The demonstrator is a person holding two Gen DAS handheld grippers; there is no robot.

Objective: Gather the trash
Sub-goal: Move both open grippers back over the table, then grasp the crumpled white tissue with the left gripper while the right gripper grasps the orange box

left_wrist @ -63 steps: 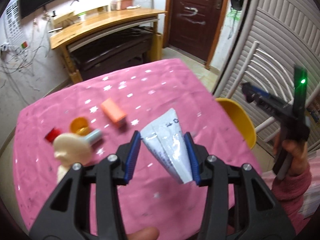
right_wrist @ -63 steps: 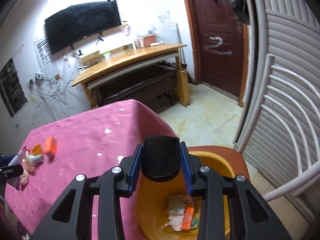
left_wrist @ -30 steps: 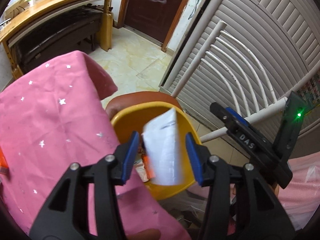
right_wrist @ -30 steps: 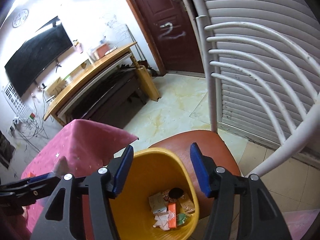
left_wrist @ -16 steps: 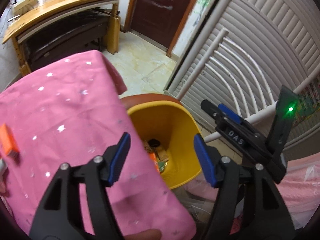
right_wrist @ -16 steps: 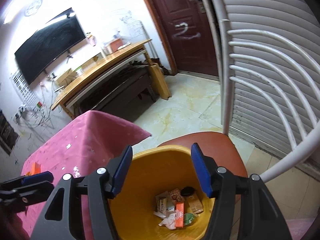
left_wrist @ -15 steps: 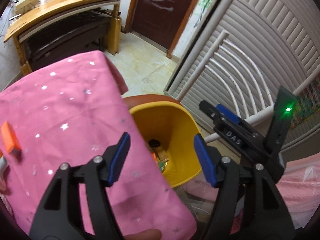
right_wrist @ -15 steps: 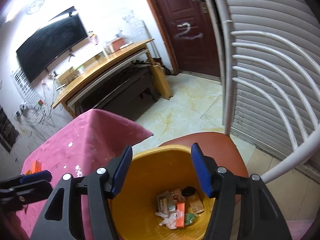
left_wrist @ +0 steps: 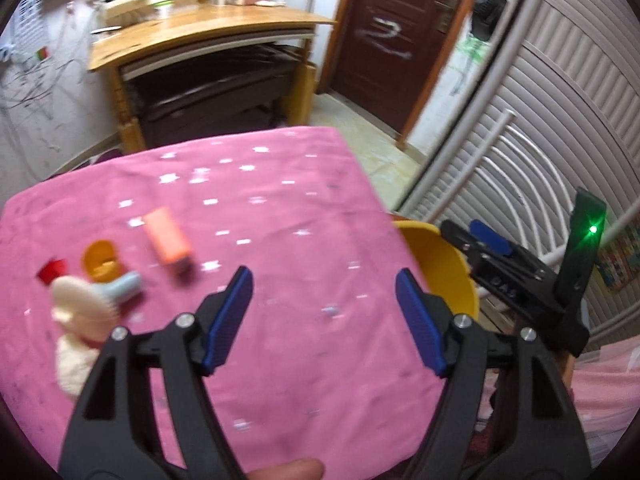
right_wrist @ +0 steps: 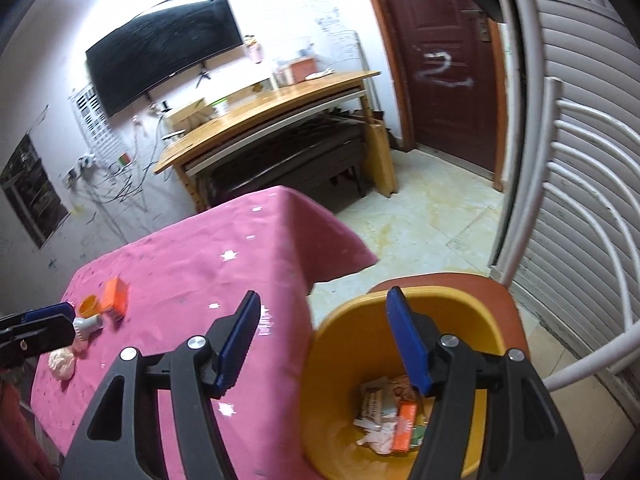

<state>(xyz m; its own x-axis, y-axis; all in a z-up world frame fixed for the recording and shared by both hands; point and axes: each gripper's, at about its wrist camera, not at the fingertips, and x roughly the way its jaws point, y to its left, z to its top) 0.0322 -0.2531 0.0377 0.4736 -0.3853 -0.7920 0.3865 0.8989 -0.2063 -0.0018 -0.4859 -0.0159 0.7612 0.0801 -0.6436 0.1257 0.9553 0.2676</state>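
Trash remains on the pink tablecloth (left_wrist: pixel 304 264): an orange box (left_wrist: pixel 166 236), a yellow cap (left_wrist: pixel 100 260) and a cream brush (left_wrist: pixel 82 300) at far left. Left gripper (left_wrist: pixel 324 312) and right gripper (right_wrist: pixel 322 340), jaws just opening, gape empty, the right over the yellow bin (right_wrist: pixel 348 420) holding wrappers.

Bin (right_wrist: pixel 340 320) right of table (right_wrist: pixel 192 272), on chair (right_wrist: pixel 496 292)

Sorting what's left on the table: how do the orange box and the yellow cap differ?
The orange box is a long rectangular block; the yellow cap is round and open, showing a hollow inside. The box lies nearer the yellow bin; the cap sits farther away, by the red cap. Both rest loose on the pink tablecloth.
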